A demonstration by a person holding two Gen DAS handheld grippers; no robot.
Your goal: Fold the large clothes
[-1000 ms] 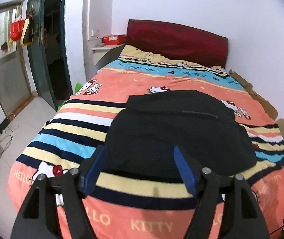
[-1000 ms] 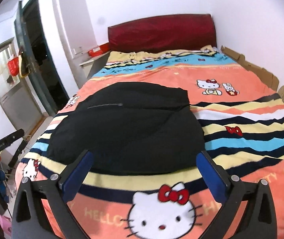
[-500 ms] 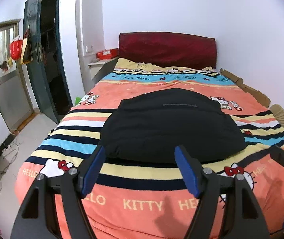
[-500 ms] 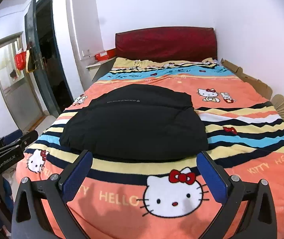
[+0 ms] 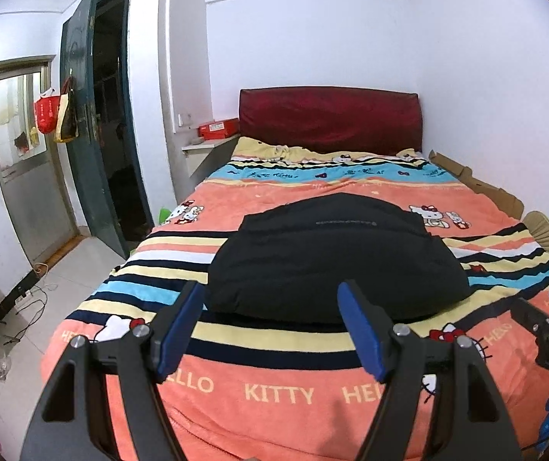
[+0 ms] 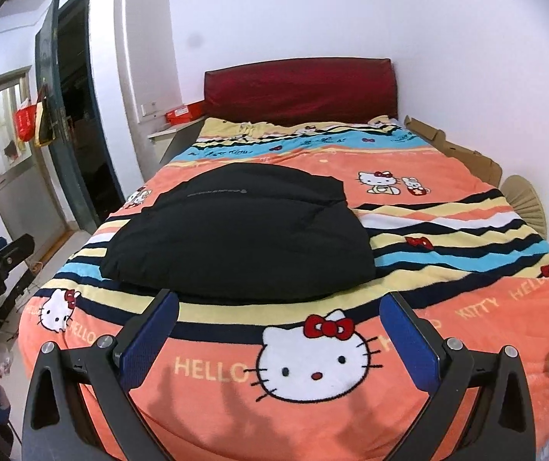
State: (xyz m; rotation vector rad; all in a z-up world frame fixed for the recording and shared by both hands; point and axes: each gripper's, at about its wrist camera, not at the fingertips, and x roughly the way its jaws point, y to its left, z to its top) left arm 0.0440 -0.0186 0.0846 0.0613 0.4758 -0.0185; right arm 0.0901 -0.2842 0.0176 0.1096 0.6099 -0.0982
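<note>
Black and puffy, the folded jacket (image 5: 332,257) lies in the middle of the bed (image 5: 274,392), on the striped cartoon blanket. We hold our left tongs (image 5: 270,326) and right tongs (image 6: 280,332) released and empty at the bed's foot, both short of the jacket.

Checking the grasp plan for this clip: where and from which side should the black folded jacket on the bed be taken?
Take the black jacket at its thick near edge, coming in from the foot of the bed. That rounded edge faces both open grippers, the left gripper and the right gripper, and is raised above the blanket, so the fingers could likely slide under it.
</note>
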